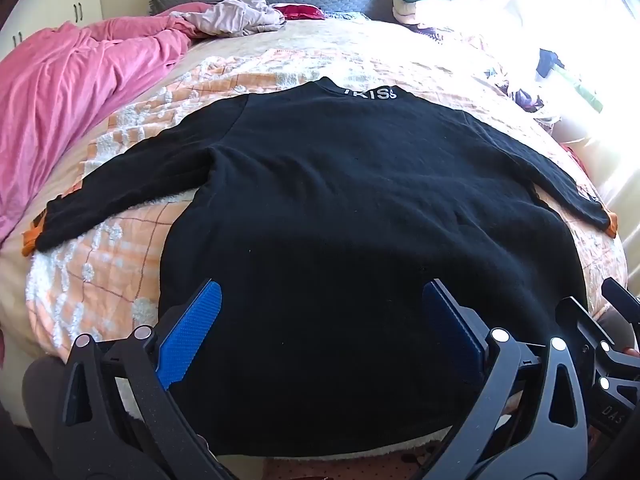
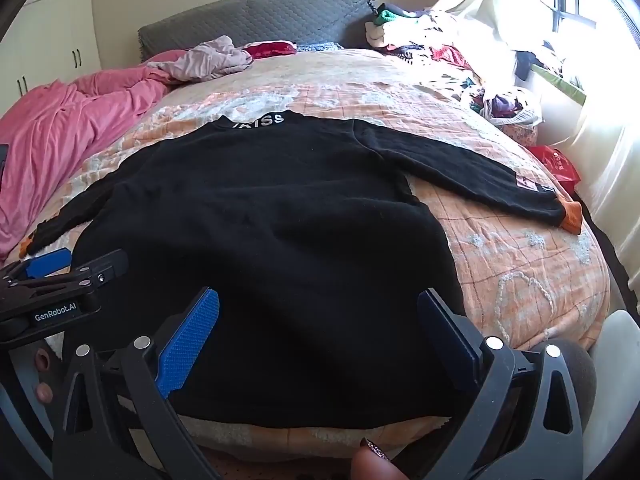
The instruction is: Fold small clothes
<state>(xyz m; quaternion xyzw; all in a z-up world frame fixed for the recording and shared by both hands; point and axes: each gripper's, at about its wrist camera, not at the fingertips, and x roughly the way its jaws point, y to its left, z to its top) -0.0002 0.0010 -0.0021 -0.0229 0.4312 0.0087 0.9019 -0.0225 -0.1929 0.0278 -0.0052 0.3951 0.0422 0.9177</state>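
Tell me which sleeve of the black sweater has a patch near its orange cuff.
The right sleeve, stretched toward the window side; a pale patch sits just above its cuff. The left sleeve shows none.

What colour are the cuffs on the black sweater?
Orange, on the sweater; the right wrist view shows one cuff best.

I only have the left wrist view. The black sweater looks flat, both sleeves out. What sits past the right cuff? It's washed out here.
Observer: A red bag lies at the bed's edge just beyond the orange right cuff.
Operator: Is my right tool holding anything?
Observer: No. The right tool hovers open above the sweater near the hem.
Operator: Anything else beside that sleeve?
Observer: A white plastic bag of clothes sits further up, near the window, apart from the sleeve.
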